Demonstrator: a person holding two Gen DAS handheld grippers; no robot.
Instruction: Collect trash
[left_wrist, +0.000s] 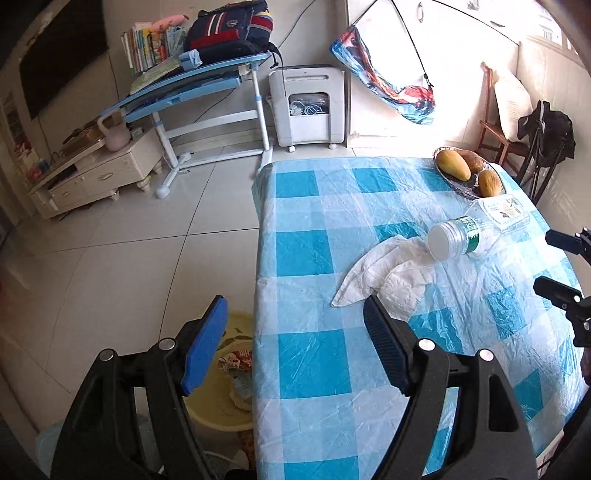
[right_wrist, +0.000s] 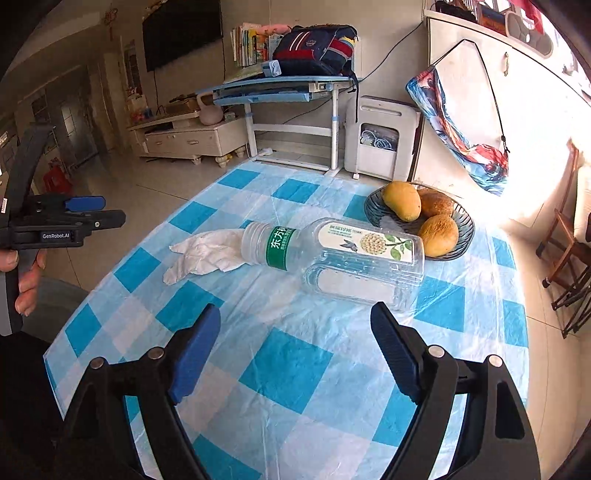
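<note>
An empty clear plastic bottle (left_wrist: 476, 230) with a green label lies on its side on the blue checked table (left_wrist: 314, 369); in the right wrist view it (right_wrist: 332, 258) lies just beyond my open, empty right gripper (right_wrist: 295, 332). A crumpled white tissue (left_wrist: 384, 273) lies by the bottle's mouth, also in the right wrist view (right_wrist: 207, 251). My left gripper (left_wrist: 295, 321) is open and empty at the table's left edge, its right finger close to the tissue. A yellow bin (left_wrist: 221, 384) with wrappers inside stands on the floor under that edge.
A dark bowl (right_wrist: 461, 221) with three yellow-brown fruits (right_wrist: 402, 201) stands at the table's far right. The left gripper shows at the left in the right wrist view (right_wrist: 96, 210). A blue desk (left_wrist: 192, 92), a white appliance (left_wrist: 310, 107) and a wooden chair (left_wrist: 498, 133) stand beyond.
</note>
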